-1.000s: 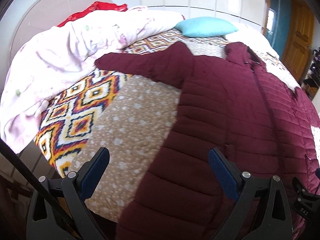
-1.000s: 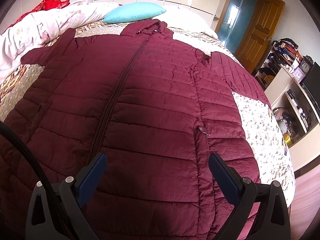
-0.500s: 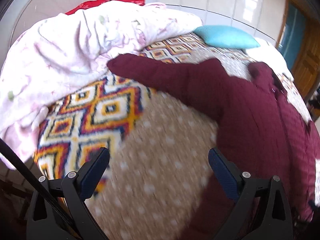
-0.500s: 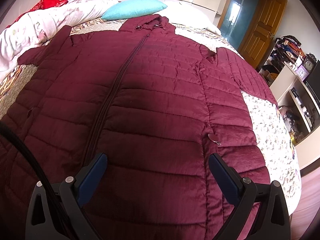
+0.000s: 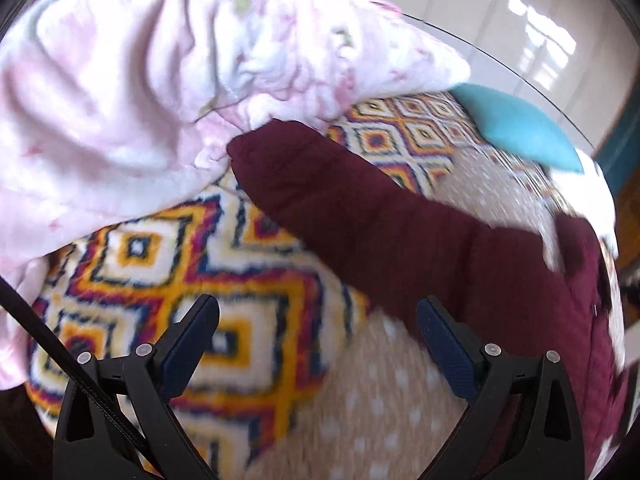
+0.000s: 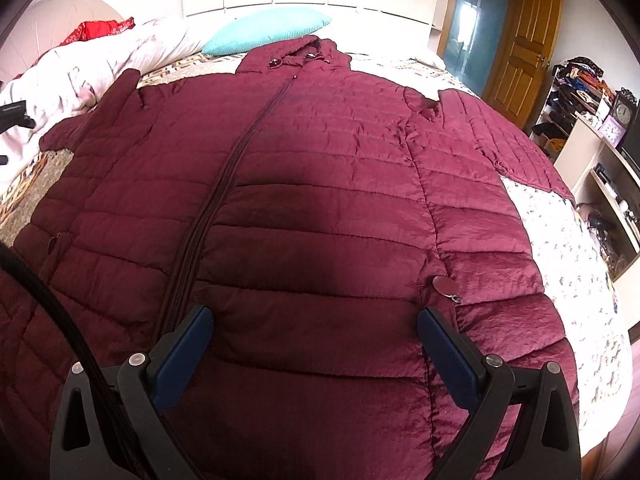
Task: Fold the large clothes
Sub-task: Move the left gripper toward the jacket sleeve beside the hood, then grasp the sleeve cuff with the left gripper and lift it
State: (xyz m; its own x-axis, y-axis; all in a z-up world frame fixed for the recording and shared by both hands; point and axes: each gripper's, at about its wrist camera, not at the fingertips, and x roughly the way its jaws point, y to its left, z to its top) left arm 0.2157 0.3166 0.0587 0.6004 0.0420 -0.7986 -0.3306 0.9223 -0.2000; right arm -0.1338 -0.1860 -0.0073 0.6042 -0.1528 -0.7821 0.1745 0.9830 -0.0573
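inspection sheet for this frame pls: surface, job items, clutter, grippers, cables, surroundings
Surface: bed, patterned quilt showing in the left view.
Job's things: maroon puffer jacket spread flat, zipped, sleeves out; left sleeve ends against the pink duvet.
Clutter: teal pillow, red cloth.
Grippers: left hand-held gripper open, above quilt; right hand-held gripper open, above jacket; both empty.
Cables: black cable at each view's left edge.
Surroundings: wooden door, cluttered shelves.

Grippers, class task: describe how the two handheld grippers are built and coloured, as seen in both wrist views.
Left gripper and right gripper look alike: two black angular plastic fingers with silver rivets and flat dark blue pads. A black cable runs along each one's left side. No hand or sleeve shows.
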